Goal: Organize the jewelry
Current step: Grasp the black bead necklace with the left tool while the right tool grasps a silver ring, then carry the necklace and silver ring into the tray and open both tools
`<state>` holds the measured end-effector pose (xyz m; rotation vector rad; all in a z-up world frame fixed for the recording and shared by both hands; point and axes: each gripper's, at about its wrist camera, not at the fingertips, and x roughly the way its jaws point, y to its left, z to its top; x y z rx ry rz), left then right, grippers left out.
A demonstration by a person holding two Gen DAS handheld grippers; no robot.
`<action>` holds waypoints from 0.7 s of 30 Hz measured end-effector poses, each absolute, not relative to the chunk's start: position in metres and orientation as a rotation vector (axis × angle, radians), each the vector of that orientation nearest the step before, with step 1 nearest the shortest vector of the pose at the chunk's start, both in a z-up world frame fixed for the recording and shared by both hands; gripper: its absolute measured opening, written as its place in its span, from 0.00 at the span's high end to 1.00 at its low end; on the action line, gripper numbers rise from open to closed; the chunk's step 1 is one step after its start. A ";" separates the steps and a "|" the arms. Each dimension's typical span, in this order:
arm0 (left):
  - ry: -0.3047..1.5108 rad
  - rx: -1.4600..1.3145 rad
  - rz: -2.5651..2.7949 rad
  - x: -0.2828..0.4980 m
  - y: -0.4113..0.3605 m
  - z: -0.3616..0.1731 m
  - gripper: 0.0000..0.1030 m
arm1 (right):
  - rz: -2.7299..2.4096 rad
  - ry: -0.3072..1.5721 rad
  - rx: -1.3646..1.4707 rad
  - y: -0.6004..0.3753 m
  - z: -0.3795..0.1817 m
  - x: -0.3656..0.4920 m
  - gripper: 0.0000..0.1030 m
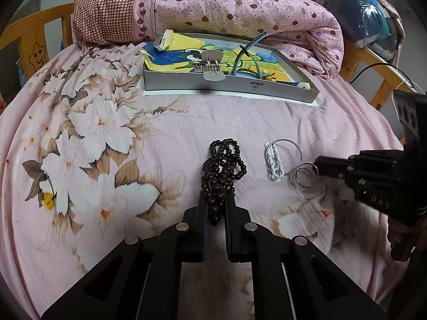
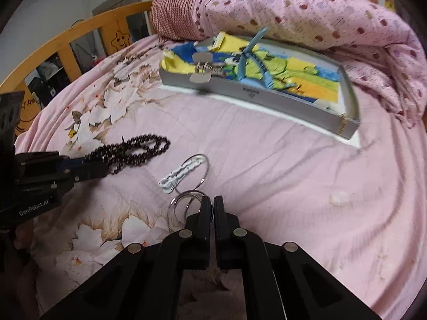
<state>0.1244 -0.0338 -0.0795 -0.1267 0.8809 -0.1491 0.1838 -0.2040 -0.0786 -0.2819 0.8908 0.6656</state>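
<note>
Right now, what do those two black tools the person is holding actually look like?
Both are matte black plastic. The left gripper and the right gripper each have two long flat fingers on angled linkage arms with round silver pins at the joints. From the side, the left one carries white lettering reading GenRobot.AI; the right one shows embossed letters, only partly readable.

Between the items lying at the near end and the shallow grey cardboard tray (image 1: pixel 226 86), the pink floral bedsheet (image 1: pixel 165 122) lies bare and passable. Behind the tray, a bunched pink dotted quilt (image 1: pixel 240 8) blocks the way. Yellow wooden bed rails (image 2: pixel 80 34) fence the sides.
</note>
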 end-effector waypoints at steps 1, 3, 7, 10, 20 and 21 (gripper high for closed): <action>0.879 -0.129 -0.152 0.122 -0.034 -0.079 0.92 | 0.655 0.873 -0.280 -0.207 -0.074 0.181 0.97; 0.876 -0.133 -0.155 0.121 -0.035 -0.077 0.92 | 0.643 0.848 -0.274 -0.210 -0.068 0.176 0.97; 0.855 -0.141 -0.163 0.117 -0.035 -0.070 0.93 | 0.619 0.787 -0.252 -0.216 -0.055 0.172 0.97; 0.835 -0.142 -0.170 0.115 -0.036 -0.062 0.93 | 0.607 0.741 -0.244 -0.218 -0.047 0.170 0.97; 0.769 -0.125 -0.199 0.113 -0.036 -0.034 0.93 | 0.566 0.537 -0.262 -0.222 -0.015 0.158 0.97; 0.764 -0.124 -0.201 0.113 -0.037 -0.032 0.93 | 0.562 0.525 -0.260 -0.223 -0.013 0.157 0.97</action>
